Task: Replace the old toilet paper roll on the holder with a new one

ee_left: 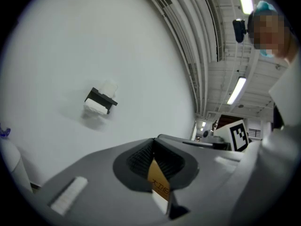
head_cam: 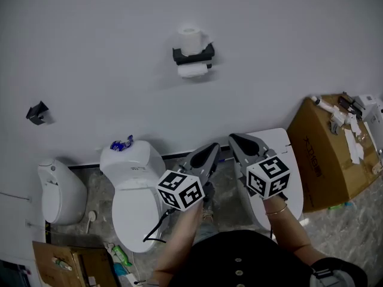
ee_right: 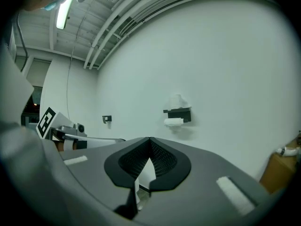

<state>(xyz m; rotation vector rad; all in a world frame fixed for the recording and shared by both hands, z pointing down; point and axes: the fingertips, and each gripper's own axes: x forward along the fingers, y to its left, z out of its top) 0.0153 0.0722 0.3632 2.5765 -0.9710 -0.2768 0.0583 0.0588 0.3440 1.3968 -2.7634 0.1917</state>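
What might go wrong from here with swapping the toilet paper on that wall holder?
The spare roll stands loose on top of the holder; tugging at the old roll hung under it may knock it off. The left gripper and right gripper are shut; unopened, they would likely push paper, not grasp it.

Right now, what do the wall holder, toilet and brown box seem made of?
Toilet paper holder: matte black, metal or plastic, can't tell which. Toilet: glossy white, likely ceramic. Box: plain brown cardboard, with a printed side and open flaps.
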